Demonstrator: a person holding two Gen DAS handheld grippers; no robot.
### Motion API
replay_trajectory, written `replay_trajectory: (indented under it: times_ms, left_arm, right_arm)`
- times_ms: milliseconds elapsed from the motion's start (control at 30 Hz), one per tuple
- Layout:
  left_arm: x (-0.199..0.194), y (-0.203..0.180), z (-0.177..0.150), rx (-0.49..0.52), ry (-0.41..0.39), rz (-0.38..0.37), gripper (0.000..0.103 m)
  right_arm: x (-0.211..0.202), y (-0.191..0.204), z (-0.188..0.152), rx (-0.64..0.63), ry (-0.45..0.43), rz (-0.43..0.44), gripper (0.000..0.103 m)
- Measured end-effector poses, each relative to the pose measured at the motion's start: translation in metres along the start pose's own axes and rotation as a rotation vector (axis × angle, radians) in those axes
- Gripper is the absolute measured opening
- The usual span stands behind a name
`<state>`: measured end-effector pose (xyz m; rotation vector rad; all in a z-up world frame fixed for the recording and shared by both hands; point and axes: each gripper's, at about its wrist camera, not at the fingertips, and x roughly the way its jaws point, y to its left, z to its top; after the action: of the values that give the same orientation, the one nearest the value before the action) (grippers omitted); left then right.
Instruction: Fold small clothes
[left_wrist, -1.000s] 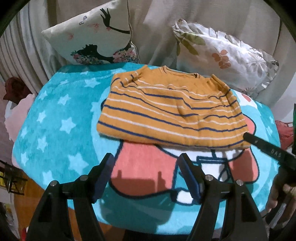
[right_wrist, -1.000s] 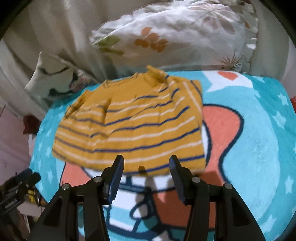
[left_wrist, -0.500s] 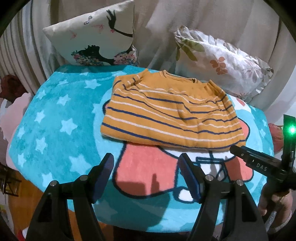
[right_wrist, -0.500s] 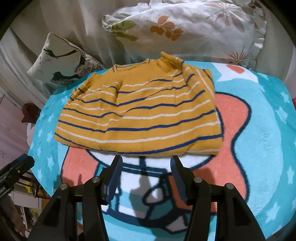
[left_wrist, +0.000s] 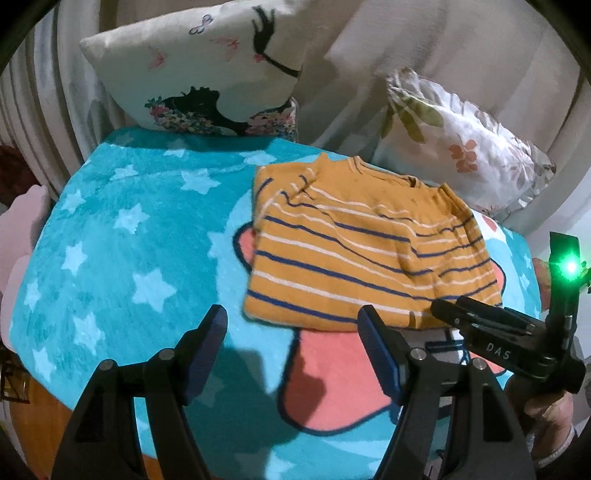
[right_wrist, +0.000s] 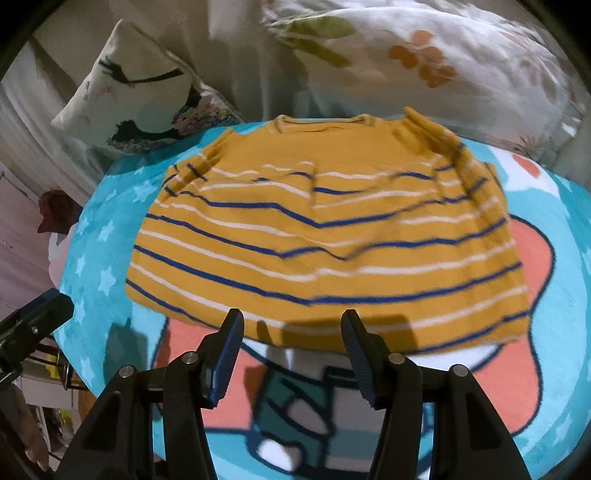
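Surface: teal blanket with pale stars and a coral cartoon figure, spread over a rounded top; wood showing under its near-left edge. Behind: beige drapery, ribbed at far left, with two pillows leaning on it — printed pillow at left, floral pillow at right.

Task item: sweater, mustard with blue and white stripes, lying flat on the blanket, sleeves tucked in, neckline toward the pillows, hem nearest the cameras, partly over the coral figure.

Left tongs: spread wide, holding nothing, above the blanket just off the sweater's near-left corner.

Right tongs: spread, holding nothing, tips just short of the hem, shadows falling on it; contact not determinable.

Left view only: right tool seen from the side at right edge, marked "DAS", green lamp lit, tip at the sweater's near-right corner; hand gripping it.

Right view only: left tool at lower-left edge; dark red item beyond the blanket. Blurred.
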<state>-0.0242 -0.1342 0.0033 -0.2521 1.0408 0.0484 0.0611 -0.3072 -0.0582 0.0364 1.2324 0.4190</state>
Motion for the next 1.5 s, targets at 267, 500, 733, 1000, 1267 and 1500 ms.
replay_trajectory:
  times_ms: [267,500,733,1000,1267,1500]
  left_arm:
    - [0.020,0.041,0.017,-0.030,0.055,-0.026,0.072]
    - [0.033,0.069,0.020,-0.043,0.094,-0.028,0.072]
    - [0.045,0.104,0.013,-0.110,0.136,-0.007,0.072]
    - [0.052,0.136,-0.002,-0.203,0.160,0.004,0.072]
    - [0.069,0.136,-0.007,-0.234,0.183,-0.035,0.072]
    - [0.084,0.128,-0.010,-0.231,0.211,-0.088,0.072]
  right_arm:
    - [0.028,0.059,0.032,-0.048,0.012,0.013,0.059]
    - [0.062,0.114,0.065,-0.156,0.001,0.006,0.059]
    - [0.124,0.136,0.095,-0.157,0.084,0.050,0.059]
    - [0.158,0.142,0.129,-0.099,0.132,0.058,0.064]
    - [0.166,0.172,0.127,-0.179,0.183,-0.042,0.080]
    - [0.188,0.209,0.113,-0.398,0.221,-0.240,0.082]
